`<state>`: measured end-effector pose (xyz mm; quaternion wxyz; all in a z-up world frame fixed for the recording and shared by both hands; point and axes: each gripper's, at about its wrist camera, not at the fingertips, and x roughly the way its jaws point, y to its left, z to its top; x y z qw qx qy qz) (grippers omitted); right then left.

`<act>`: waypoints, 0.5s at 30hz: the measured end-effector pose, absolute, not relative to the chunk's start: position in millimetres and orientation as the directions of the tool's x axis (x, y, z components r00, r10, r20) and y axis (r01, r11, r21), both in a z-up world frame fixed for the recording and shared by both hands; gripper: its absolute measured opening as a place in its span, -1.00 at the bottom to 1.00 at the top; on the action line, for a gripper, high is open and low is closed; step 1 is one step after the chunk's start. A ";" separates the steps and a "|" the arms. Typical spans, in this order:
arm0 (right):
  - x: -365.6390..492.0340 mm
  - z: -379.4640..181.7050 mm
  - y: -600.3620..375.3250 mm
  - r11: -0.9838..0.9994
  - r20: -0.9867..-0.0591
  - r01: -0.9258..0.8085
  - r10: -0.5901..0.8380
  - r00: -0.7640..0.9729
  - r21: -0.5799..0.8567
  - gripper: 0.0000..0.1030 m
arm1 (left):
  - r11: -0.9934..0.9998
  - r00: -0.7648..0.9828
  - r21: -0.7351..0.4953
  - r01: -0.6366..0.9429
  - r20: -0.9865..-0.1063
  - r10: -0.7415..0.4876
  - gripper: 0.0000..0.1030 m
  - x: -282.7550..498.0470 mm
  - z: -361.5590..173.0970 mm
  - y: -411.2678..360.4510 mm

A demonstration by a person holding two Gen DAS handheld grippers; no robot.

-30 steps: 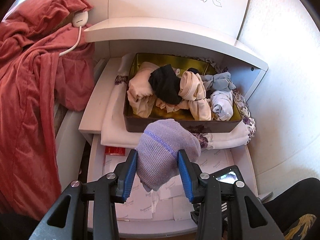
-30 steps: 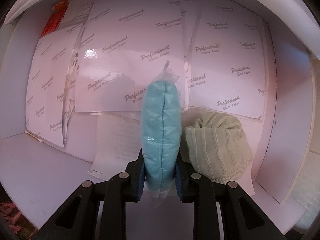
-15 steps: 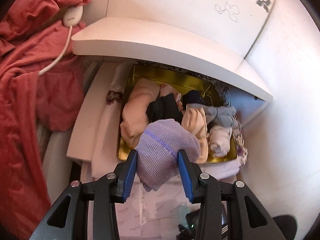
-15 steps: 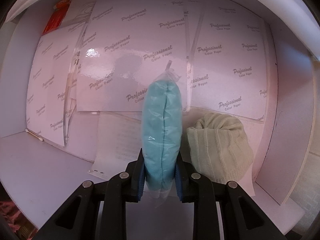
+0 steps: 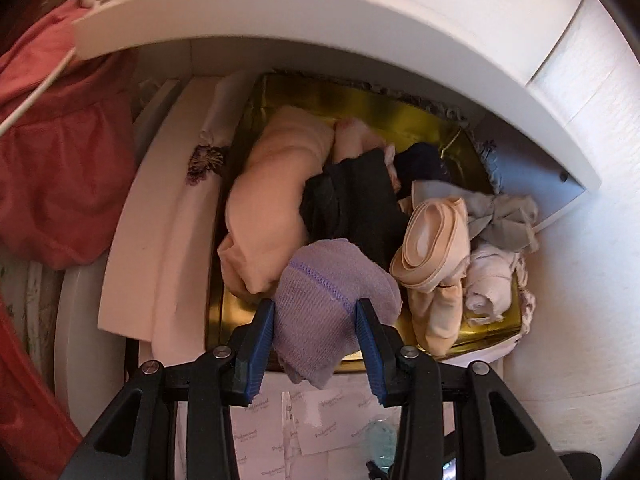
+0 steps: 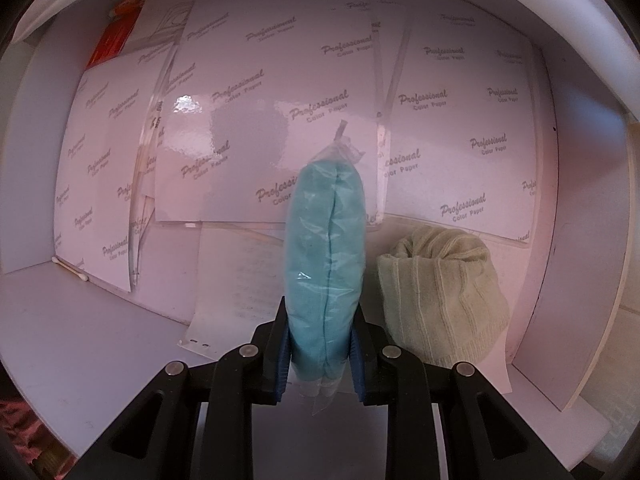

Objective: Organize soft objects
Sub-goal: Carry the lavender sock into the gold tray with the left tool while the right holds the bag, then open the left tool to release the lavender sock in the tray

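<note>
Two wrist views, one moment in the sorting of soft items. In the left view, my left gripper (image 5: 316, 340) pinches a lilac sock (image 5: 324, 312) between its blue pads, the bundle bulging out above them; it hangs over the near edge of the gold tin (image 5: 360, 104), which sits on a folded white cloth (image 5: 224, 120) under a curved white shelf (image 5: 320, 20). The tin already holds a good share of the work — a peach roll (image 5: 272, 200), a black piece (image 5: 352, 204), a beige band (image 5: 436, 248), a grey piece (image 5: 500, 212) and a white roll (image 5: 488, 284) lie packed side by side, with a bare patch of gold floor at the near left corner. I judge that patch the likely spot for the lilac sock, which is not yet released. In the right view, my right gripper (image 6: 320, 344) points down into a white compartment (image 6: 576, 280) lined with printed paper sheets (image 6: 280, 92); its jaws are pressed on a teal cloth sealed in a clear bag (image 6: 326, 252), held upright above the sheets. Just beside it, on the floor of the compartment, rests a cream knit bundle (image 6: 444, 300), untouched. So, as I read it: several pieces stowed, two in hand, one at least left to collect. A red garment (image 5: 60, 160) hangs at the left, outside the shelving; whether it belongs to the task I cannot tell.
</note>
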<state>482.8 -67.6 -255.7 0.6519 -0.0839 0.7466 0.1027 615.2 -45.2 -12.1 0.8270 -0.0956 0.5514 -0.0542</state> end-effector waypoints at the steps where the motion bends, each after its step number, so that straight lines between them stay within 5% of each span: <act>1: 482.8 -255.6 -67.4 0.965 -0.991 -0.259 0.008 -0.136 0.044 -0.52 | 0.979 0.372 -0.204 -0.015 -0.910 -0.184 -0.20 618.1 -16.0 -47.0; 15: 482.0 -255.3 -67.4 0.965 -0.991 -0.260 0.008 -0.135 0.043 -0.52 | 0.969 0.378 -0.243 -0.040 -0.901 -0.211 0.01 609.6 -24.7 -26.5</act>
